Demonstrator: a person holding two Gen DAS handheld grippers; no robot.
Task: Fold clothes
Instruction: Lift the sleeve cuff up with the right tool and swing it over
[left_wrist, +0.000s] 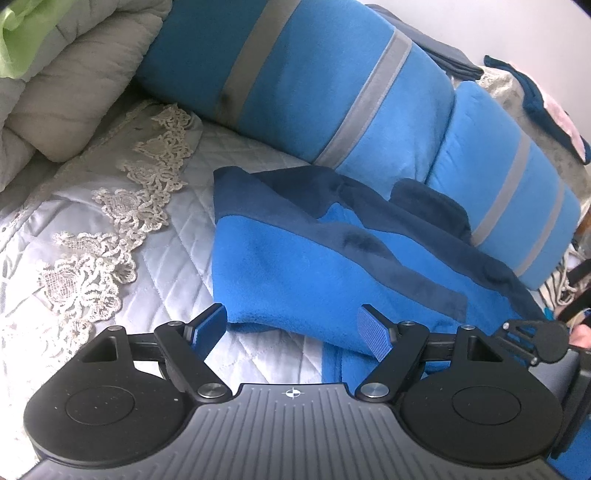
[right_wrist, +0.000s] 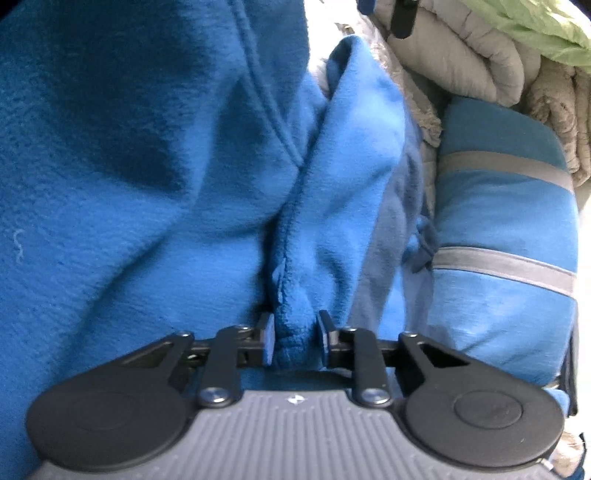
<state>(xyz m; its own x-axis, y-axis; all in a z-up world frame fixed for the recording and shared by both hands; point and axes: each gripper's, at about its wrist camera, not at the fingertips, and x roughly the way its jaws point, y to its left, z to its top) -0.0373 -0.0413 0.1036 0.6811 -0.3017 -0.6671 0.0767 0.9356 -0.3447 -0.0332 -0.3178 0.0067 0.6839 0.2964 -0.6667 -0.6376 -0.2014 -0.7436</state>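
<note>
A blue fleece garment (left_wrist: 295, 251) with dark navy panels lies crumpled on the bed. My left gripper (left_wrist: 293, 317) hovers over its near edge, open, with its blue pads (left_wrist: 212, 325) spread wide and nothing pinched between them. In the right wrist view the same fleece (right_wrist: 147, 184) fills most of the picture. My right gripper (right_wrist: 295, 332) is shut on a bunched fold of that fleece, which stands up between the two narrow-set pads.
The bed has a quilted pale grey cover (left_wrist: 166, 258) with a lace strip (left_wrist: 122, 221). A rolled blue blanket with grey stripes (left_wrist: 314, 74) (right_wrist: 506, 221) lies behind the garment. A grey comforter (left_wrist: 55, 92) (right_wrist: 461, 55) with a green cloth (left_wrist: 18, 33) is piled beside it.
</note>
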